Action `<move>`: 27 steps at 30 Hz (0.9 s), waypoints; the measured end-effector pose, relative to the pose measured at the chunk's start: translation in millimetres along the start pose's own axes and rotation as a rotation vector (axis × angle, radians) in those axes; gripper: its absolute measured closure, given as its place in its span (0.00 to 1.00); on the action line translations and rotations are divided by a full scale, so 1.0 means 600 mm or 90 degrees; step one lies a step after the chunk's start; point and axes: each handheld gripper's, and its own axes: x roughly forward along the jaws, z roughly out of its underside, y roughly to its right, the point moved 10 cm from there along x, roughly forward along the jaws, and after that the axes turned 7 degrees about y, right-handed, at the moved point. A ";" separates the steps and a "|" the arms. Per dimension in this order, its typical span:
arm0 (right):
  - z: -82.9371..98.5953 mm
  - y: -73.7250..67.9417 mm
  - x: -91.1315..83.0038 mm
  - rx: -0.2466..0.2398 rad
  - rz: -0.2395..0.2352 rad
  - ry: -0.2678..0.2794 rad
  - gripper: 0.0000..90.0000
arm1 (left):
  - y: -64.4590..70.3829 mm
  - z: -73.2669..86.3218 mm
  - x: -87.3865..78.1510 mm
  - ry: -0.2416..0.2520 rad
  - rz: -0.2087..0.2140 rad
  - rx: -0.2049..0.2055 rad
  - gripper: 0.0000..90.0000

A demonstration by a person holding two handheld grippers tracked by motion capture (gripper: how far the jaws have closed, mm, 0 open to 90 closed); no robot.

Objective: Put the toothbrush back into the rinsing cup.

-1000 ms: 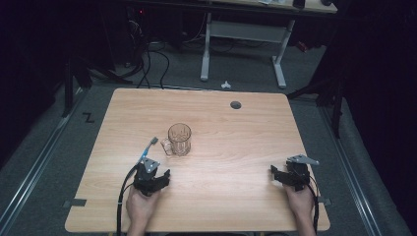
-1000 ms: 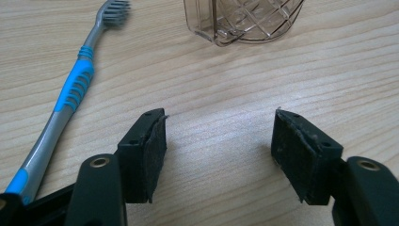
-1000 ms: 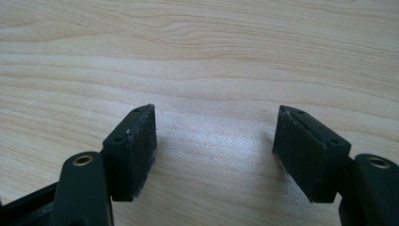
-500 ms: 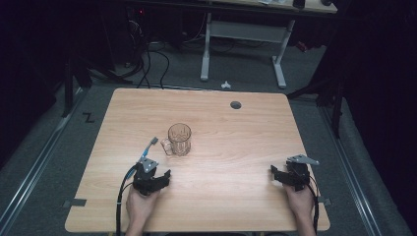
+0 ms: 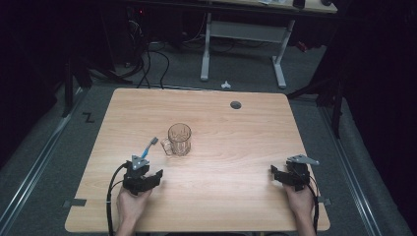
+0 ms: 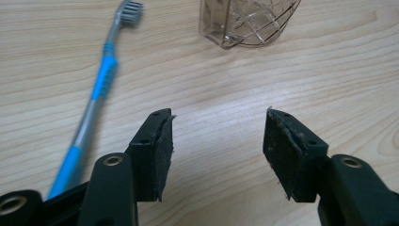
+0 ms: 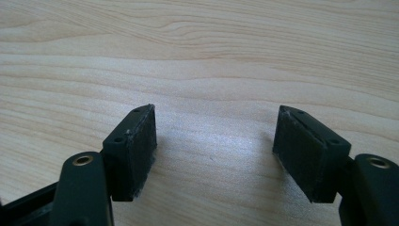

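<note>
the wooden table carries a clear glass mug near its middle, handle turned left. the left gripper rests near the front edge, jaws spread wide over bare wood; the right gripper, well apart at the front right, gapes likewise, holding nothing. a blue-and-grey toothbrush lies just left of the left gripper's jaws, bristles toward the mug.

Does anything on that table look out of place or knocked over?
Nothing stands out. The glass mug stands upright, the toothbrush lies flat beside it, and both grippers, left and right, are open.
</note>
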 end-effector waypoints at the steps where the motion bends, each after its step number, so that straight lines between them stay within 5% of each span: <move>1: 0.000 0.000 0.000 0.000 0.000 0.000 0.34 | -0.004 -0.001 -0.004 -0.008 -0.004 0.001 0.47; 12: 0.000 0.000 0.000 0.000 -0.001 0.000 0.34 | -0.043 -0.024 -0.024 -0.038 -0.031 0.001 0.47; 27: 0.000 0.000 0.000 0.000 -0.001 0.000 0.34 | -0.082 -0.040 -0.004 -0.091 -0.053 0.021 0.51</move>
